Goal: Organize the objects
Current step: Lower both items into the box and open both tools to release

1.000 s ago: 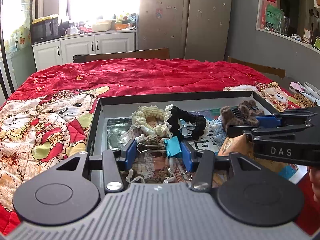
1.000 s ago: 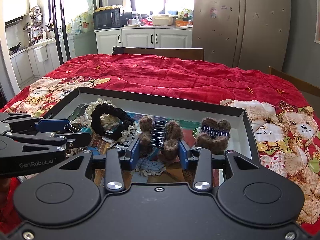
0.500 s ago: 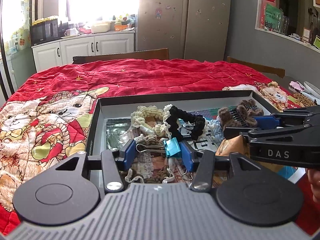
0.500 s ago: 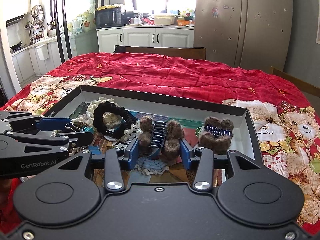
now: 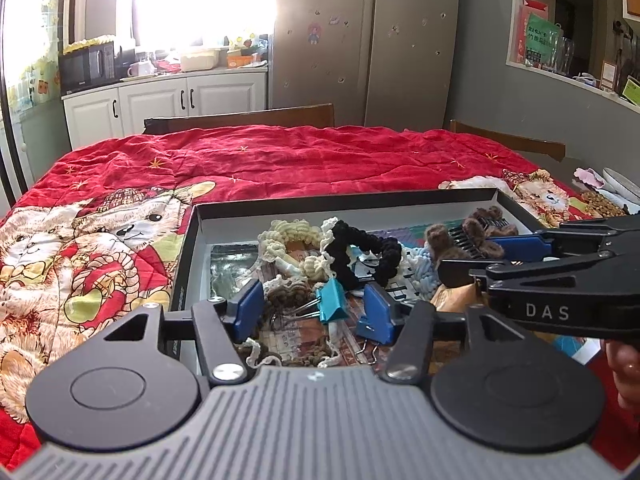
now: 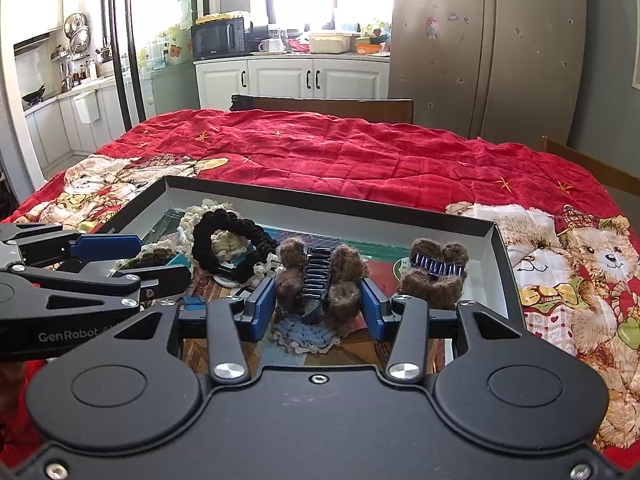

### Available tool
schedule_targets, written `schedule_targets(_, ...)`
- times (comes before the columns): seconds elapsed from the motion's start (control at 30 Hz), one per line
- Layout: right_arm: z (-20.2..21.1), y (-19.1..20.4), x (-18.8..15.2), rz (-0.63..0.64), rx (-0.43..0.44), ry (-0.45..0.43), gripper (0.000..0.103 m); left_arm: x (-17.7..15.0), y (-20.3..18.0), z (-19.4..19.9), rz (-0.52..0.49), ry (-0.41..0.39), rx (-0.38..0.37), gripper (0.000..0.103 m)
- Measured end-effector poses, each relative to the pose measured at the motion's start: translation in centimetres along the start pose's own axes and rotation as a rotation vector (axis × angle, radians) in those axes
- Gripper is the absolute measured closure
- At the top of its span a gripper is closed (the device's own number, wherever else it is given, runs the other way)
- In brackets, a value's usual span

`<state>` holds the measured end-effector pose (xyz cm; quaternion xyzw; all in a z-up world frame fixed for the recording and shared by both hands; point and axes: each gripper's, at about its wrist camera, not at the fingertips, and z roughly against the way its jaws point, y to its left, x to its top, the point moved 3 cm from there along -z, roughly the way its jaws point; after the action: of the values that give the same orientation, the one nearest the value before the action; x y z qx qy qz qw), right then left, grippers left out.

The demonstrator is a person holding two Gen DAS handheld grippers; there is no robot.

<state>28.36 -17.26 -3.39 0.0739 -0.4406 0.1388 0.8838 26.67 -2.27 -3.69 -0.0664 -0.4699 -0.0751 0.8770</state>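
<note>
Left gripper [image 5: 312, 312] jaws are opening off the teal binder clip [image 5: 331, 306] by the box's [image 5: 400, 197] near edge; right gripper [image 6: 318, 308] seemingly brackets the brown fuzzy hair claw [image 6: 318, 276] loosely. Everything's boxed, probably near finished.

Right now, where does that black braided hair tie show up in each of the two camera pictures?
Left wrist view: the black hair tie sits in the middle of the box, just beyond the left gripper, whose jaws are opening.
Right wrist view: it lies in the box's left part, left of the brown furry hair claw.
Shared landmark: the cream crocheted piece touching it, seen in both views.
</note>
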Motion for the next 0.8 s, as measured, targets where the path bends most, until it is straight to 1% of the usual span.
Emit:
schedule_targets(0.1,0.1,0.0,0.0,-0.001,0.0,-0.002,0.057,0.1,-0.1,0.2,-0.008,-0.006,0.002,0.032)
schedule_targets(0.2,0.4,-0.1,0.1,0.002,-0.004,-0.01,0.052,0.1,-0.2,0.4,-0.011,-0.009,0.003,0.03)
schedule_targets(0.37,0.7,-0.1,0.4,0.003,-0.003,-0.018,0.051,0.0,-0.3,0.6,-0.017,-0.009,0.003,0.029)
schedule_targets(0.5,1.0,0.0,0.4,0.009,-0.004,-0.026,0.046,0.0,-0.4,0.8,-0.022,-0.01,0.006,0.027)
schedule_targets(0.8,2.2,0.0,0.8,0.013,-0.006,-0.047,0.046,0.0,-0.3,1.5,-0.024,-0.016,0.012,0.024)
